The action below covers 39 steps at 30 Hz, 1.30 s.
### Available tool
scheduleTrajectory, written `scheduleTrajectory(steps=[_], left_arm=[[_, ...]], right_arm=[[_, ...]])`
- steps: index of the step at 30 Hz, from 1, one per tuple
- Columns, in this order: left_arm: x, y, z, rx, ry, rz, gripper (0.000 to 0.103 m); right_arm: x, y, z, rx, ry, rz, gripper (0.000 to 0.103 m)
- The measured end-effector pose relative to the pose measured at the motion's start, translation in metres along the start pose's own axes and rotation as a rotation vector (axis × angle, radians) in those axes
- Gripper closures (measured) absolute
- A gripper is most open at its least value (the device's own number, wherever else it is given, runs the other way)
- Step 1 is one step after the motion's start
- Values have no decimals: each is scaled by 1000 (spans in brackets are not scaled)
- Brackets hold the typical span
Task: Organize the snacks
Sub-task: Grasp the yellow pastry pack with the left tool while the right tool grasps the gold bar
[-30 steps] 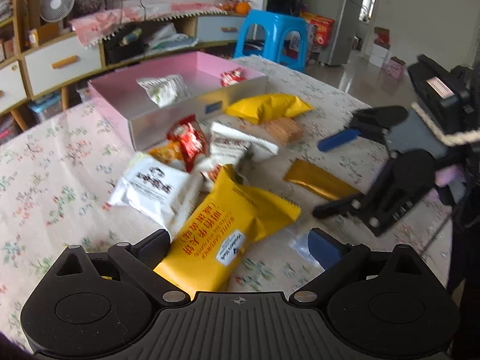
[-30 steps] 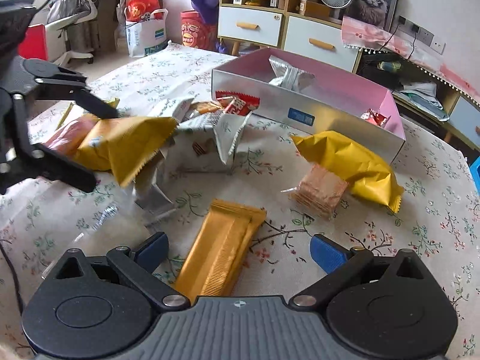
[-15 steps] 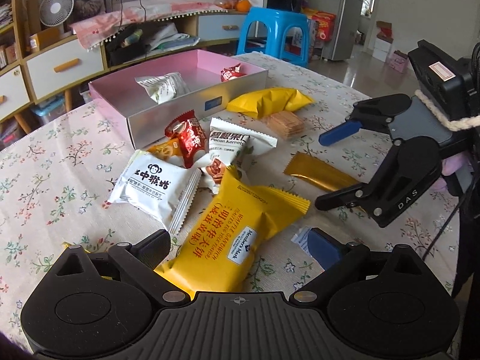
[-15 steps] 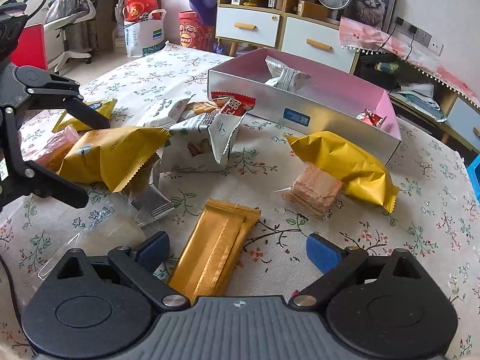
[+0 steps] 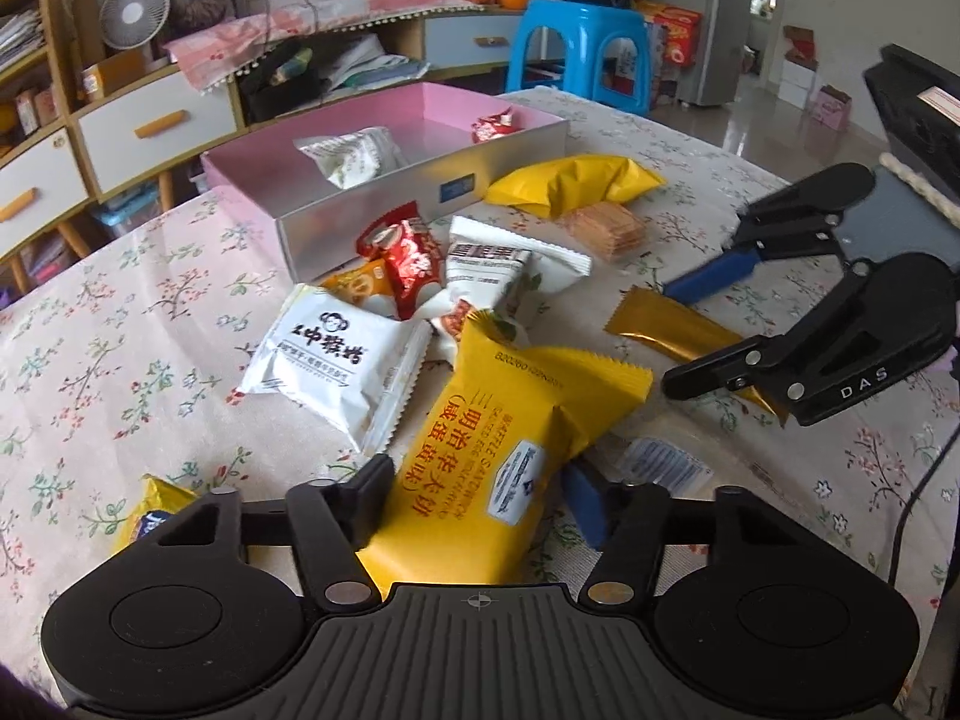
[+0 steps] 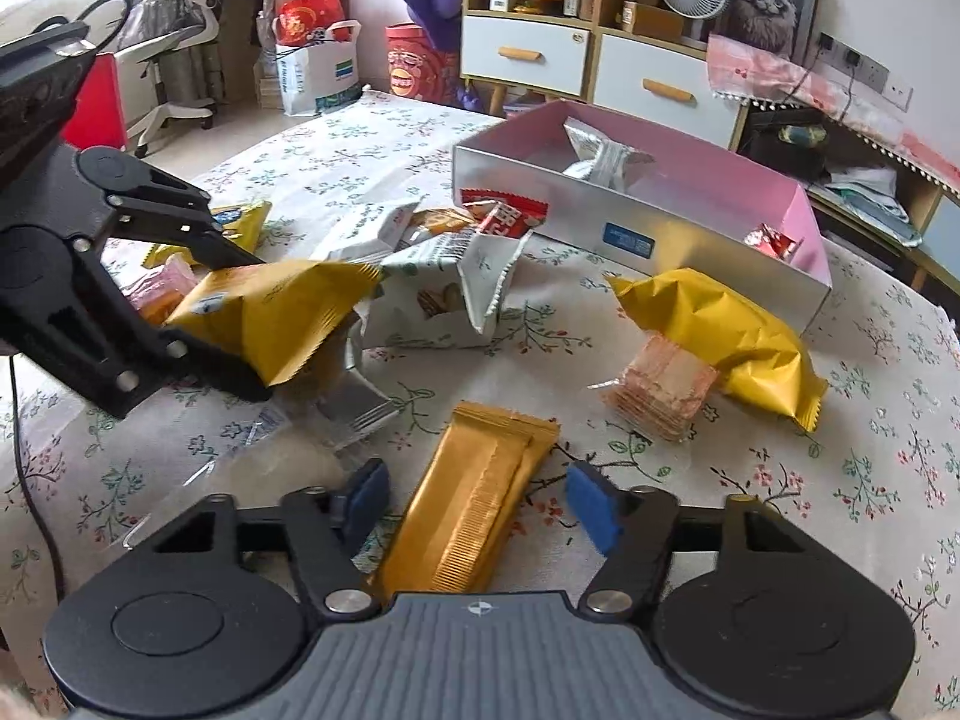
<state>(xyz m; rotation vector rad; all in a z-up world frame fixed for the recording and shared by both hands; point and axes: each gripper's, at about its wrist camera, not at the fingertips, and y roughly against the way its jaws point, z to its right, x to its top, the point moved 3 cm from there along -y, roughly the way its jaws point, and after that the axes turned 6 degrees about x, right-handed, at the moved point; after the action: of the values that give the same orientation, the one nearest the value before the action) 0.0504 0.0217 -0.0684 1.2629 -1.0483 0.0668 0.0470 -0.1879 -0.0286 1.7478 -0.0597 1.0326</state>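
Note:
My left gripper (image 5: pixel 480 495) is shut on a yellow sandwich-biscuit pack (image 5: pixel 510 450) and holds it over the table; it also shows in the right wrist view (image 6: pixel 276 312). My right gripper (image 6: pixel 480 501) is open, its fingers either side of a gold wafer bar (image 6: pixel 474 510) lying on the cloth; the bar shows in the left wrist view (image 5: pixel 678 336). The pink box (image 5: pixel 252 174) holds a silver pack (image 5: pixel 354 156) and a red candy (image 5: pixel 492 123). More snacks lie loose in front of it.
On the floral tablecloth lie a white pack (image 5: pixel 336 366), a red pack (image 5: pixel 402 258), a yellow pack (image 5: pixel 570 183), a wafer stack (image 5: pixel 606 228) and a clear wrapper (image 6: pixel 264 456). A blue stool (image 5: pixel 576 42) and drawers (image 5: pixel 156 120) stand behind.
My left gripper has closed on the yellow biscuit pack. My right gripper has moved forward and narrowed around the gold bar.

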Motion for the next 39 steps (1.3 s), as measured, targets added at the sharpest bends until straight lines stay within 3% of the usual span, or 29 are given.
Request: scheduleTrajectory(steps=[2,5,28,39], left_arm=[[1,0,-5,10,27,-2,58],[3,1,-9,11,69,-2,61],[21,11,-37,-22,361,17,65],[36,9,-50,18,484,-1,65]], right_arm=[[1,1,-2,10,8,4,73],[4,2,-4,27,14,5,82],[18,16,15,117,-162,50,84],[40,25,32,134,-248,93,84]])
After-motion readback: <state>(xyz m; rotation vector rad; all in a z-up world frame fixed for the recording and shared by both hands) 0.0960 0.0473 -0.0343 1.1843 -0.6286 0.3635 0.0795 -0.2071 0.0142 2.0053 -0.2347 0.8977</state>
